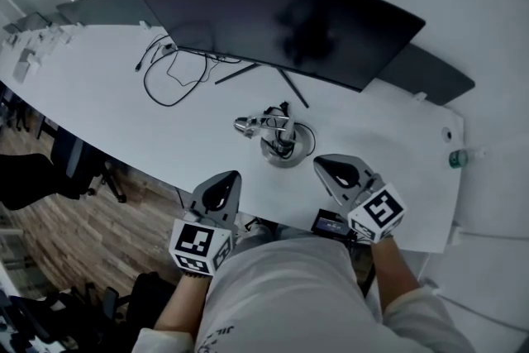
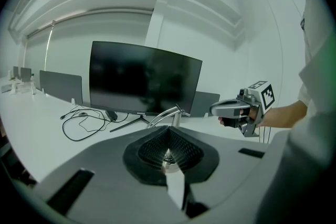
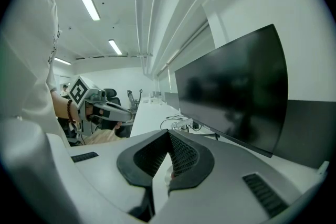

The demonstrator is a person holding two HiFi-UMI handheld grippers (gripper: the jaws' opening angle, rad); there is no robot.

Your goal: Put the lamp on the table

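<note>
A silver desk lamp (image 1: pixel 277 136), folded low on its round base, stands on the white table (image 1: pixel 107 103) in front of the monitor. The left gripper view shows the lamp's arm (image 2: pixel 166 115) just beyond the jaws. My left gripper (image 1: pixel 229 176) hovers near the table's front edge, left of the lamp and apart from it. Its jaws are shut with nothing held (image 2: pixel 168 150). My right gripper (image 1: pixel 321 163) hangs to the lamp's right, also clear of it, jaws shut and empty (image 3: pixel 169 152). Each gripper shows in the other's view: the right gripper (image 2: pixel 231 108) and the left gripper (image 3: pixel 113 110).
A wide curved black monitor (image 1: pixel 281 21) stands behind the lamp, with dark panels to its left (image 1: pixel 99 8) and right (image 1: pixel 430 70). A looped black cable (image 1: pixel 169 74) lies at the back left. A small bottle (image 1: pixel 457 159) sits at the far right. An office chair (image 1: pixel 50 169) stands off the table's left edge.
</note>
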